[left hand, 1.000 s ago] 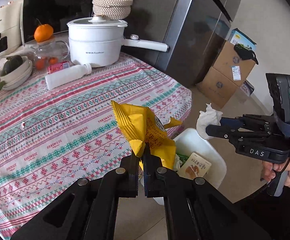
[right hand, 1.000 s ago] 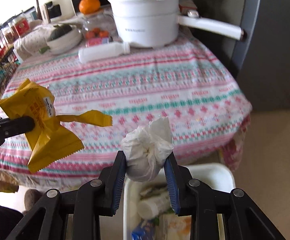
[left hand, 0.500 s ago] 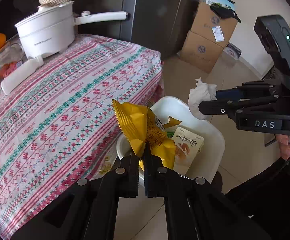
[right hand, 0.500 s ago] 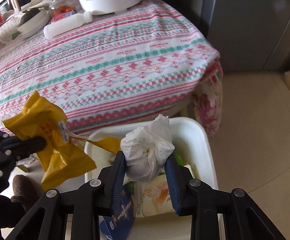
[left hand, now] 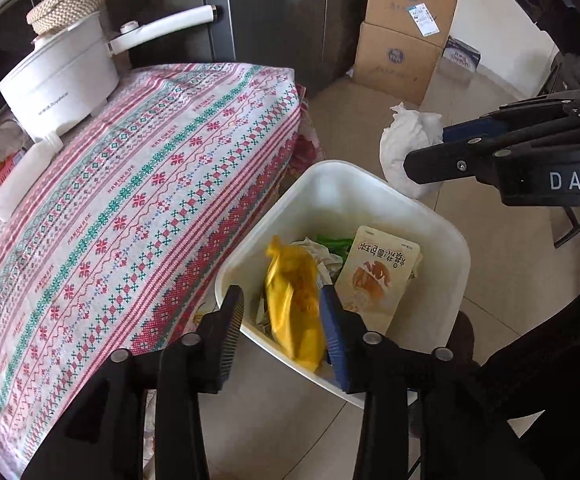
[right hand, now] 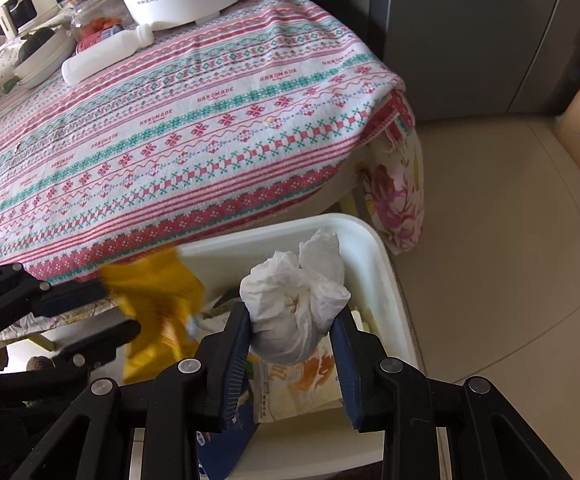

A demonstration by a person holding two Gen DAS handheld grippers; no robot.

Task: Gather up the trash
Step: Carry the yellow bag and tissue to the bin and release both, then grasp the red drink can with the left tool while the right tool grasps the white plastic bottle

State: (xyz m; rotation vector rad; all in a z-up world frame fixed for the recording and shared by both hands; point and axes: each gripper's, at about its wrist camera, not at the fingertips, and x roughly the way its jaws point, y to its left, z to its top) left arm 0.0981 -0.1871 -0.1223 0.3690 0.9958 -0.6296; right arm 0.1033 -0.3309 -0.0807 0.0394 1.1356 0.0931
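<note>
The left hand-held gripper (left hand: 282, 320) stands over the white trash bin (left hand: 441, 240), and its jaws have just been opening: they now stand apart with nothing pressed between them. The yellow snack wrapper (left hand: 293, 304) shows between the two fingers, lying inside the bin; it is crinkled, glossy and bright yellow, folded along its length, with a twisted end toward the bin's far side. In the right wrist view the same wrapper (right hand: 158, 300) is smeared with motion blur just off the left gripper's tips, so its print cannot be read.

The right hand-held gripper (right hand: 290, 328) is clamped on a crumpled white tissue wad (right hand: 295, 304). The wad is soft and bulging, pinched at the waist by the two pads, with loose peaks sticking up above them. In the left wrist view the wad (left hand: 405, 148) hangs above the far rim of the bin.

Inside the bin, beside the yellow wrapper, lie a beige printed packet (left hand: 377, 276), some crumpled paper and a bit of green.

The bin stands on the tiled floor right against the edge of the worktop (left hand: 138, 208), which carries a red, green and white patterned cloth, a white pot (left hand: 58, 80) and a white bottle (left hand: 22, 176) on its side.
</note>
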